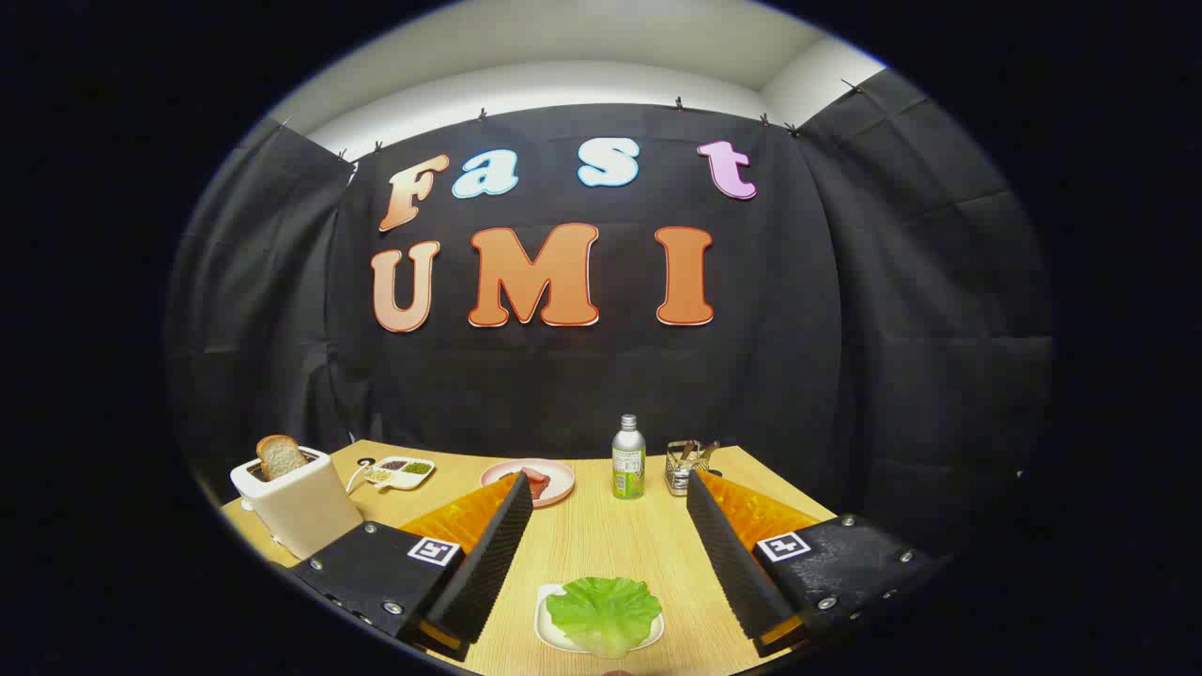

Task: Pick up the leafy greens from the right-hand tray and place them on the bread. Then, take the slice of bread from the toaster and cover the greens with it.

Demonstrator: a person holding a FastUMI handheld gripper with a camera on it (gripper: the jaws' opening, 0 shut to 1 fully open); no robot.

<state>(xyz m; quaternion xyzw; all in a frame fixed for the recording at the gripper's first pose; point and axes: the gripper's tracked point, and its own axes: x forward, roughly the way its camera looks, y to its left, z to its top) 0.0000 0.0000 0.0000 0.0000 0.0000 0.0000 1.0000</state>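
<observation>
Leafy greens (603, 612) lie on a small white tray (549, 631) at the near edge of the tabletop (601, 535), low between the two fingers of the hand-held gripper (603, 540) and nearer than their tips. The leaf is untouched and rests flat on its tray, so my reading is that the first step, the pick-up of the greens, is not yet done.

The fingers stand wide apart and hold nothing; bare wood shows between them. The hand-held gripper is held roughly level and points along the tabletop toward the far edge, with the greens lying below the line of the fingers, not ahead of them.

The next move, as I judge it, calls for tipping the fingers down over the leaf and closing on its ruffled edge or a fold, since a thin flat leaf gives little to pinch and may slip or drag the tray.

Farther along, a pink plate (527, 482) sits near the middle of the tabletop just beyond the left fingertip; something reddish lies on it, and whether bread is under it I cannot tell. A toaster (297, 502) stands at the left edge with a slice of bread (280, 456) standing up out of its slot. A divided condiment dish (402, 471), a can (628, 459) and a wire holder (686, 465) stand toward the far edge.
</observation>
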